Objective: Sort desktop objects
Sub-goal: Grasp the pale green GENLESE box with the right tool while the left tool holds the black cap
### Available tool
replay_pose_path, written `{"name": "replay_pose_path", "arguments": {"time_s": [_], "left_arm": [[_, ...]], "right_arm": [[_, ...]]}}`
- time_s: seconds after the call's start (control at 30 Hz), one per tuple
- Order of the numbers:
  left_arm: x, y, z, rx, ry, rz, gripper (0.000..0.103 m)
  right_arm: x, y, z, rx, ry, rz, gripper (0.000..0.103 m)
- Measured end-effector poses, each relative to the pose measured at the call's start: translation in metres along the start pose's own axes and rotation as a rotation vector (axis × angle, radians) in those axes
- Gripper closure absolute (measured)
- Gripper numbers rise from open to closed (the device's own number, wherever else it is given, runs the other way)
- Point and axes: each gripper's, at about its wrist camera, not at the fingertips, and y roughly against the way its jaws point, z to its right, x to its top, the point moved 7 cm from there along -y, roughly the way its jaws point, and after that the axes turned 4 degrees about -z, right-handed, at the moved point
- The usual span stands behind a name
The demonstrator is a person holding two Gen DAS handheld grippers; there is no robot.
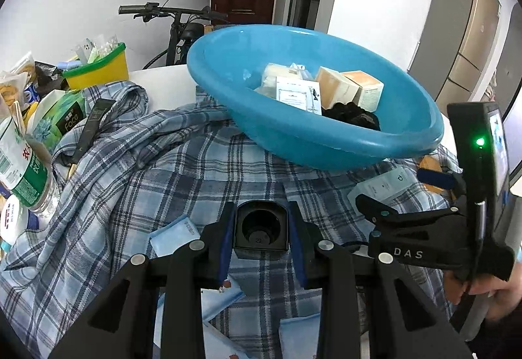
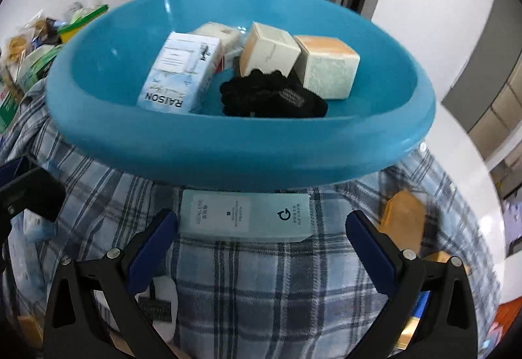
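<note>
On a cluttered desk draped with a plaid shirt (image 1: 182,169), the left tool (image 1: 261,228) is clamped on a small black square cup-shaped object (image 1: 261,230), its blue-padded fingers (image 1: 226,248) pressed against both side walls, the hollow end facing the camera. The piece looks like rigid, light plastic; a squeeze across its flat sides should hold it without crushing, though the smooth walls could slip if the grip loosens. Ahead of it sits the blue basin (image 1: 326,153), resting tilted on the shirt and already holding several cartons and a black fabric item (image 2: 270,94). The right tool (image 2: 261,228) stands wide open and empty, pointing down at a pale green flat box (image 2: 244,217) that lies on the shirt just in front of the basin's near wall, between the spread fingers but not touched by them. That box appears to be thin cardboard, light and fairly stiff, and easily dented; taking it across its short width, at mid-length, seems the safest hold, since its long side looks to nearly fill the gap between the fingers. The soft cloth beneath may give under downward pressure. An orange box (image 2: 403,222) lies to the right on the shirt, near the basin's edge. A water bottle (image 1: 23,169) and a yellow bin (image 1: 98,68) crowd the desk's far left.
</note>
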Motion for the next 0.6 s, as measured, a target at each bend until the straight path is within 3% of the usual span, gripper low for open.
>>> {"name": "replay_pose_path", "arguments": {"time_s": [0.3,0.33,0.37,0.6], "left_arm": [[-0.002,-0.001,0.003,-0.008,-0.009,-0.011,0.070],[-0.002,-0.002,0.003,-0.008,-0.008,-0.012,0.070],[-0.002,-0.002,0.003,-0.007,-0.006,-0.013,0.070],[-0.002,0.003,0.005,-0.003,-0.011,-0.008,0.070]], "right_arm": [[0.000,-0.014,-0.007,-0.001,0.030,-0.024,0.001],[0.000,-0.012,-0.008,0.017,0.024,-0.012,0.004],[0.001,-0.010,-0.007,0.032,0.016,0.000,0.022],[-0.004,-0.002,0.000,0.083,-0.010,-0.006,0.024]]}}
